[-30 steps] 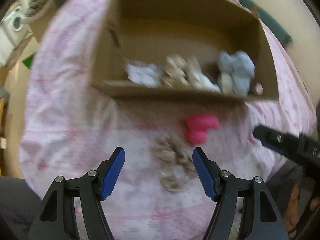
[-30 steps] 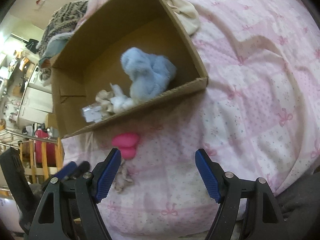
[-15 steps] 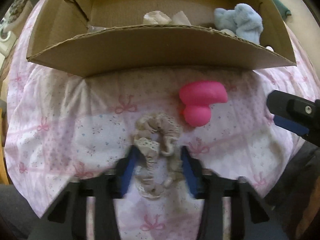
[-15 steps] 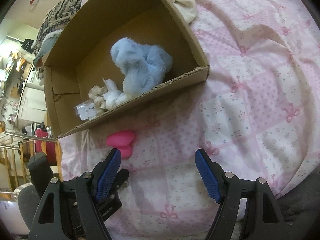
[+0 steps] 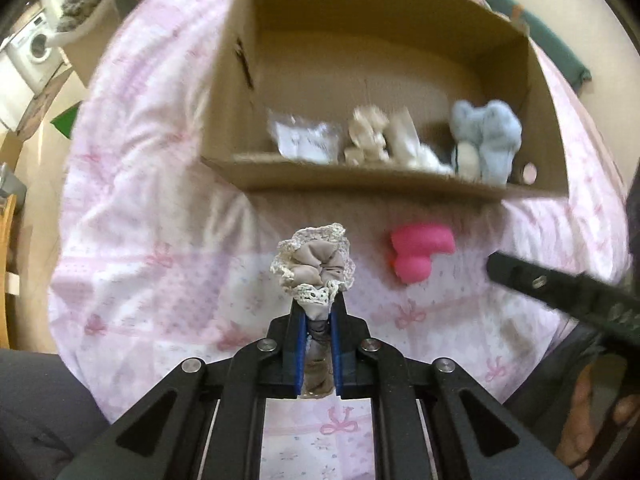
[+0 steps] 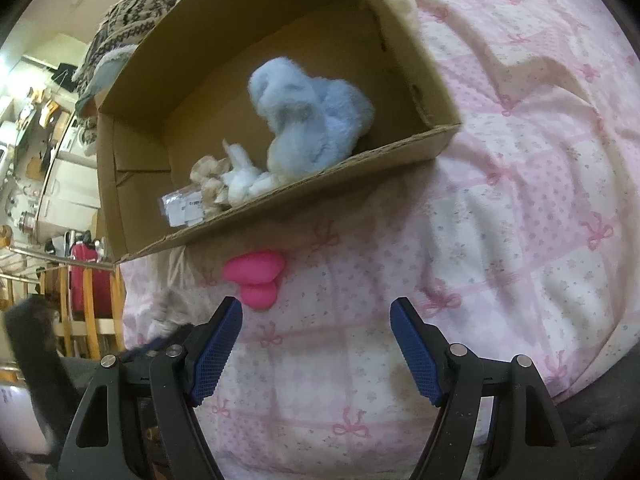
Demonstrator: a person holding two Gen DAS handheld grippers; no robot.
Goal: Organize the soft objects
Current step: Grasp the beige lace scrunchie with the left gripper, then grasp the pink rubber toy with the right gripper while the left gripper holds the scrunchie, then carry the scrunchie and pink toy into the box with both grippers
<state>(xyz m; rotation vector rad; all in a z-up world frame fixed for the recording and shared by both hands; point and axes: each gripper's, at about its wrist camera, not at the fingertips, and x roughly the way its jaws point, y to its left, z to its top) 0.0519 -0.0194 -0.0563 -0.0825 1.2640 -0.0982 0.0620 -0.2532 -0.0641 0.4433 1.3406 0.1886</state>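
Observation:
My left gripper is shut on a beige lace-trimmed scrunchie and holds it above the pink bedspread, in front of the cardboard box. A pink soft toy lies on the bedspread just right of the scrunchie, near the box's front wall. In the box lie a blue plush, beige and white soft items and a clear packet. My right gripper is open and empty, hovering close behind the pink toy. The box and blue plush show there too.
The pink patterned bedspread covers the bed around the box. A knitted garment lies behind the box. The right gripper's black arm shows at the right of the left wrist view. Furniture and wooden chairs stand left of the bed.
My left gripper closed on the scrunchie and lifted it off the bedspread. My right gripper came a little closer to the pink toy and stayed open.

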